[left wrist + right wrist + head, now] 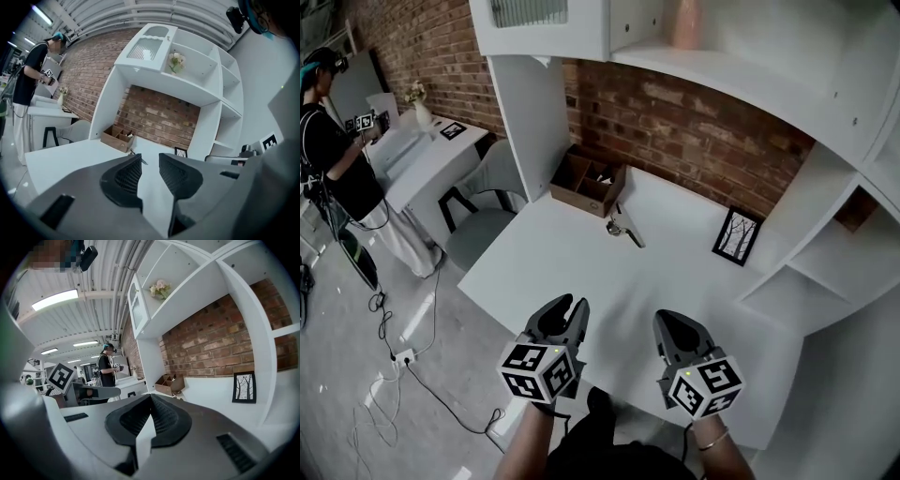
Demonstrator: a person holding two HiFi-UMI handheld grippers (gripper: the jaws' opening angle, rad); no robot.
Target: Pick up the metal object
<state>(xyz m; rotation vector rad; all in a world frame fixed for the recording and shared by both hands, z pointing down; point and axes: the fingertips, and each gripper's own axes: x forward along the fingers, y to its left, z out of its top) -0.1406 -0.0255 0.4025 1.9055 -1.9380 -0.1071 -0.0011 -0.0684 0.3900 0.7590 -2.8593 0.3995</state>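
Step in hand: approach. Both claws sit over the near edge of the counter (581, 267), well apart from the target. The left claw (573, 302) is spread, with nothing between its jaws. The right claw (673, 321) is pressed together and empty. The metal object (623, 228) lies flat near the far edge of the counter, just beside the open wooden box (589, 183) at the far left corner.

Next move, as judged: carry the spread left claw across to the far edge, lower it until the jaws straddle the metal object, then close. The object looks low and thin, so the jaws probably need to come close to the surface.

Obstructions: the wooden box stands close on the object's far-left side and limits clearance there. A framed picture (737, 235) leans near the far right corner, well apart from the object. A chair (487, 220) stands off the left edge
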